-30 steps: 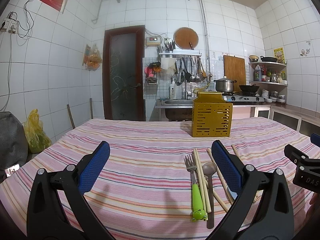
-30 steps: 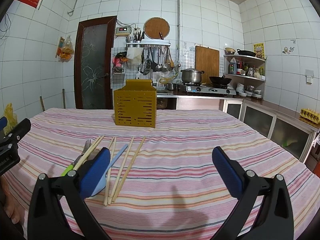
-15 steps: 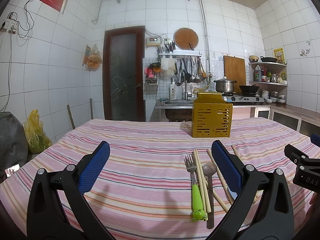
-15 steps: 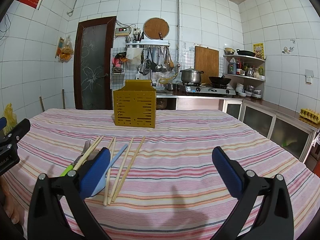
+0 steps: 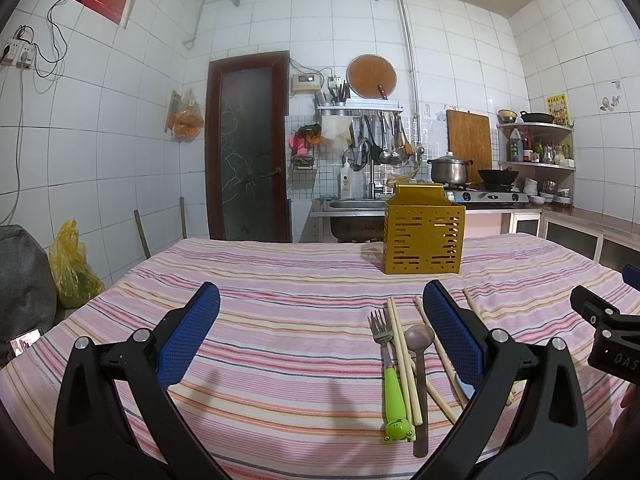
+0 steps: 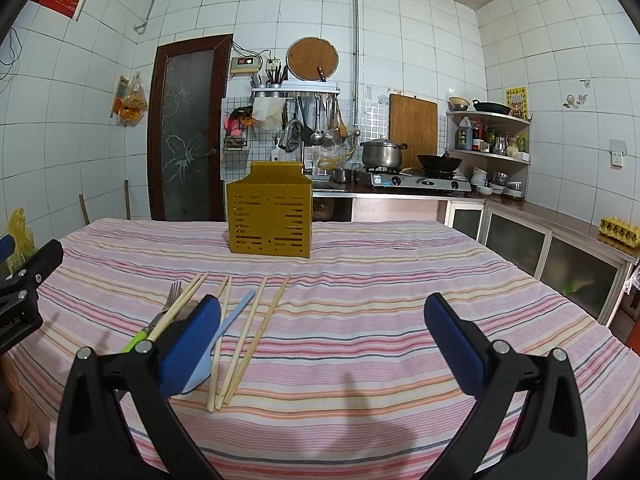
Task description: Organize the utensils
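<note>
Gaping empty, both tools (image 5: 320,332) (image 6: 322,340) hover above table utensils (image 5: 404,364).

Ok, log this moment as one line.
stage: not started | left gripper: open, holds nothing | right gripper: open, holds nothing | fork, spoon, chopsticks: flat on tablecloth | yellow holder: upright behind them

Utensils (image 5: 404,360) before holder (image 5: 423,231), on table (image 5: 280,320)

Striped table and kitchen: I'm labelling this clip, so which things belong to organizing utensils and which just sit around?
For the job: yellow holder, fork, brown spoon, blue spoon, chopsticks.

Just lying about: pot, wok, wooden board, yellow bag.
</note>
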### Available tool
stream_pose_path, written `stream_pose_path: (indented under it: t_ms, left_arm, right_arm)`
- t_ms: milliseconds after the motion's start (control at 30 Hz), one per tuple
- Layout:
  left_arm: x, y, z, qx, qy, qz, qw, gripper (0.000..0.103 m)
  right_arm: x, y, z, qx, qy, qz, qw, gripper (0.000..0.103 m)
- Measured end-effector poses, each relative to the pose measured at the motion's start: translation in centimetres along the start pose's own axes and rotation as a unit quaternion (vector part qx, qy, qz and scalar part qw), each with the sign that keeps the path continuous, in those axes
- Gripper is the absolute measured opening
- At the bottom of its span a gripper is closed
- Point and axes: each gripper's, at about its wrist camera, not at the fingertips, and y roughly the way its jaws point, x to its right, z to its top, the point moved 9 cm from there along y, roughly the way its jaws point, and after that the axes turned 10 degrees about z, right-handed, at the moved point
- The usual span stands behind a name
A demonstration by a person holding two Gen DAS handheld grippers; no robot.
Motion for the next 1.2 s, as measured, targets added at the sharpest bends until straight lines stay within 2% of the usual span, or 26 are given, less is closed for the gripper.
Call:
stream_pose_path:
  t_ms: [867, 1067, 1200]
  left_arm:
    - [0.04, -0.42, 0.22, 0.006, -0.001, 0.0, 1.0, 0.098]
    - [0.35, -0.43, 0.06, 0.002, 0.002, -0.006, 1.0, 0.098]
    - [0.19, -0.04, -0.14, -0.008, 0.005, 0.004, 0.9999, 0.098]
  right_arm:
    - [0.18, -0.03, 0.1, 0.005, 0.002, 0.001, 1.0, 0.099]
    - [0.18, -0.07, 0.0, 0.005, 0.004, 0.001, 1.0, 0.099]
    - [0.12, -0.04, -0.05, 0.005, 0.003, -0.004, 1.0, 0.099]
